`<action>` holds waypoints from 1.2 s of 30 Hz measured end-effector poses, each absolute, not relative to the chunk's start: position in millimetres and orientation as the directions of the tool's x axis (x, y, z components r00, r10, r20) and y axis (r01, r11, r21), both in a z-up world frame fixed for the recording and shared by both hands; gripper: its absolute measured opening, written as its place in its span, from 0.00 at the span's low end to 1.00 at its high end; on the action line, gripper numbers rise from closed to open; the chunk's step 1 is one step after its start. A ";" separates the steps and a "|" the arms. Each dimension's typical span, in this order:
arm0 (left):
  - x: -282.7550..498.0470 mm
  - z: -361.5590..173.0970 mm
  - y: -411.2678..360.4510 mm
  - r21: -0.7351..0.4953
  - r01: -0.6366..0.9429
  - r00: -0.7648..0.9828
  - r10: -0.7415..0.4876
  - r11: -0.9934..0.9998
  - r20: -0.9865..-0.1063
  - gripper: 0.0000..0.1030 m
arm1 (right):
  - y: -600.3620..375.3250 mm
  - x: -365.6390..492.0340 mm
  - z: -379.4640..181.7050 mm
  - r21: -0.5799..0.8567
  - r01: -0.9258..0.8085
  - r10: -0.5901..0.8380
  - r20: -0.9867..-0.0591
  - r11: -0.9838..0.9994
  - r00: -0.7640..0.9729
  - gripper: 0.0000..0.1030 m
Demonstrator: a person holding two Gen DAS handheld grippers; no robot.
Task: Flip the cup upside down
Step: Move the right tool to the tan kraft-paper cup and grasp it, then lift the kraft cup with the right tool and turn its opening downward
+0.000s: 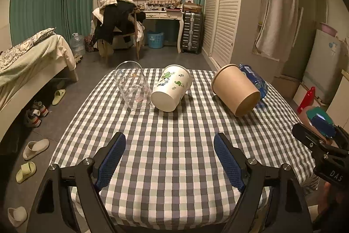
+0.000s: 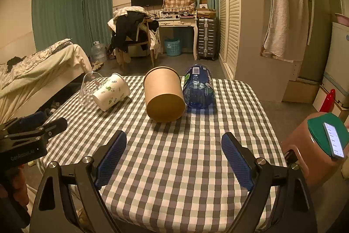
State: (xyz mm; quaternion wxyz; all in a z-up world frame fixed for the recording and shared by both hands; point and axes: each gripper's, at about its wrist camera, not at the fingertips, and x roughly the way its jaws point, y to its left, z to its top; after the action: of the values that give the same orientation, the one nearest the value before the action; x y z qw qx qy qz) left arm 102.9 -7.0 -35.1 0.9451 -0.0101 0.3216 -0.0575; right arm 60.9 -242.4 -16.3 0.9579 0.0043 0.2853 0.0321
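Note:
Several cups lie on their sides across the far half of a checked table. From left: a clear glass, a white cup with green leaf print, a brown paper cup and a blue plastic cup. The same row shows in the right wrist view: glass, white cup, brown cup, blue cup. My left gripper is open and empty over the near table, facing the white cup. My right gripper is open and empty, facing the brown cup.
A brown stool with a green pad and a phone stands off the table's right edge. A bed and slippers lie to the left. A chair, desk and wardrobe stand beyond the table.

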 end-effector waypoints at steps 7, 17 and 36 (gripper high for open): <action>112.9 -38.6 -7.2 -0.046 0.093 0.781 -0.102 0.995 -0.616 0.91 | -241.5 70.7 -16.9 0.031 -0.063 0.070 -0.549 0.998 0.833 0.86; 153.1 -43.3 -1.4 -0.043 0.081 0.778 -0.091 0.996 -0.622 0.94 | -233.2 117.9 -24.8 0.021 -0.076 0.074 -0.576 0.997 0.814 0.86; 218.8 -69.4 15.6 -0.060 0.064 0.735 -0.088 0.996 -0.672 0.95 | -207.7 210.8 -58.8 -0.026 -0.070 0.033 -0.691 0.997 0.722 0.86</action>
State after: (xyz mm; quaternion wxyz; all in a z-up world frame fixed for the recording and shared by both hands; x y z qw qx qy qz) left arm 218.8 15.6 -69.4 0.9313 -0.0165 0.3617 -0.0408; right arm 210.8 -207.7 -58.8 0.9275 -0.0251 0.3719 0.0278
